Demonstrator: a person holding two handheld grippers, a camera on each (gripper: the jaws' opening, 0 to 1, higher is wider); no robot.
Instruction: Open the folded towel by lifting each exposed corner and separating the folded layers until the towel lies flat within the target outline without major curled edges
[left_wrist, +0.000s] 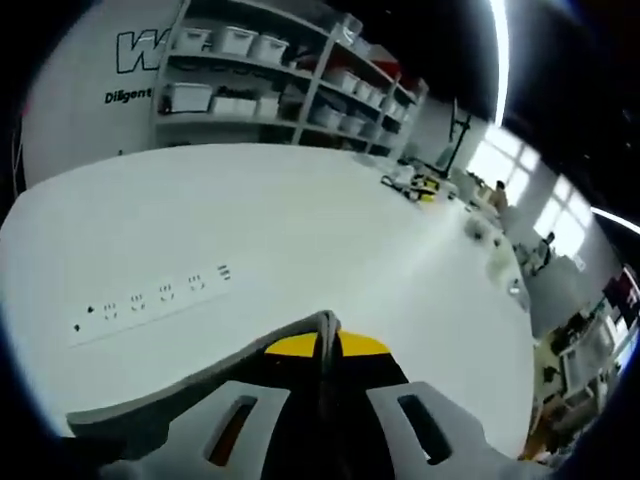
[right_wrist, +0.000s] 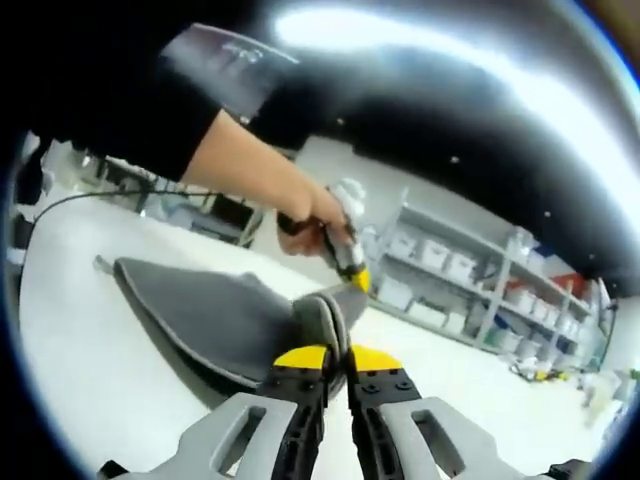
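Item: grey folded cloth towel (right_wrist: 215, 320), being held up off the white worktop (right_wrist: 80, 400). In the right gripper view its body is hanging and sagging away to the left of the jaws, long axis running from the pinched end out toward the far left tip, which is dipping close to the worktop.

Item: right gripper (right_wrist: 336, 352), grey body with yellow-tipped black jaws. Jaws are pressing together on a bunched fold of the towel's near edge.

Item: left gripper (right_wrist: 355, 278), seen in the right gripper view just beyond the right one, carried by a person's hand (right_wrist: 315, 225) in a black sleeve. It is pinching the same raised end of the towel, a thin layer standing between the two grips. In the left gripper view the left gripper (left_wrist: 327, 338) is showing jaws closed on a narrow grey edge of cloth.

Judgement: both grips are sitting almost side by side; the coming separation of layers likely calls for drawing the two apart along the towel's edge.

Background: shelving with white storage bins (left_wrist: 240, 42).
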